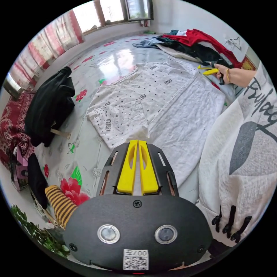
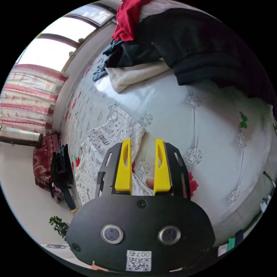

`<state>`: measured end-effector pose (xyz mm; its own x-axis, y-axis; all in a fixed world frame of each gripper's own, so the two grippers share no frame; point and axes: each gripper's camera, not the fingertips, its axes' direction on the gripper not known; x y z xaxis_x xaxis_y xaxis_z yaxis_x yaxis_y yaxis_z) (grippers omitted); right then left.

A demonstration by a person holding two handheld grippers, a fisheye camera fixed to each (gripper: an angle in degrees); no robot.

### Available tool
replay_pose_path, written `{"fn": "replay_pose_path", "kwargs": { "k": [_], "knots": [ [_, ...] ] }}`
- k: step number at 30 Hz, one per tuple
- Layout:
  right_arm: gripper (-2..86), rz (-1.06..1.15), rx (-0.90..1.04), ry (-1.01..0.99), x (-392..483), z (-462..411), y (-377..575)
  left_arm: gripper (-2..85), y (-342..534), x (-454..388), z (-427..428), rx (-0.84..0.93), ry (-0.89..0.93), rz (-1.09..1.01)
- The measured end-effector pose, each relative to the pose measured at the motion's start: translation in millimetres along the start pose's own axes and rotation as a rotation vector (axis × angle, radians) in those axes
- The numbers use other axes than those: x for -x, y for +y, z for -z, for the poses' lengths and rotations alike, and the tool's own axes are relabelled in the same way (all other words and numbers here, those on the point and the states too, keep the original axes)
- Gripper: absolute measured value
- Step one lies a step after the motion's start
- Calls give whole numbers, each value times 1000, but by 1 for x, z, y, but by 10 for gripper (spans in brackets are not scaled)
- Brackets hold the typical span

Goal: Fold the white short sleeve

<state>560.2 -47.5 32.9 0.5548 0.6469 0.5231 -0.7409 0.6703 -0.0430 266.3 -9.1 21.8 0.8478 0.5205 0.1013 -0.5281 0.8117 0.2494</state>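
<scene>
Your left gripper (image 1: 138, 142) has its yellow jaws nearly together, pinching a folded edge of the white short sleeve (image 1: 161, 106), which lies spread on the floral bed (image 1: 95, 66). Your right gripper (image 2: 142, 141) hangs open and empty beside the shirt's sleeve.

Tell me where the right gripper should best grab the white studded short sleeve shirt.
Probably the free sleeve corner of the white studded short sleeve shirt, coming in low from the bare bedspread side; that edge lies flat and exposed just ahead of the open right gripper.
</scene>
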Motion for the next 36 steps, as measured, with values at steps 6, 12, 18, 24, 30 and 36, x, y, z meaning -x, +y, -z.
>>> {"fn": "replay_pose_path", "kwargs": {
  "k": [6,12,18,24,30,36],
  "knots": [
    [96,-28,-43,5,3,3,16,0,-20,42,-16,-47,86,234],
    [75,63,8,-47,29,-6,38,-3,-38,49,-73,100,121,241],
    [10,128,-17,-44,64,-8,52,-10,-40,73,-57,77,110,319],
    [-1,940,47,90,223,-2,140,-10,-17,113,-33,20,133,450],
    [0,1448,295,168,290,-89,290,-10,16,140,-38,36,163,578],
    [13,1384,378,211,301,-123,319,-10,53,156,-34,53,150,661]
  ]
}}
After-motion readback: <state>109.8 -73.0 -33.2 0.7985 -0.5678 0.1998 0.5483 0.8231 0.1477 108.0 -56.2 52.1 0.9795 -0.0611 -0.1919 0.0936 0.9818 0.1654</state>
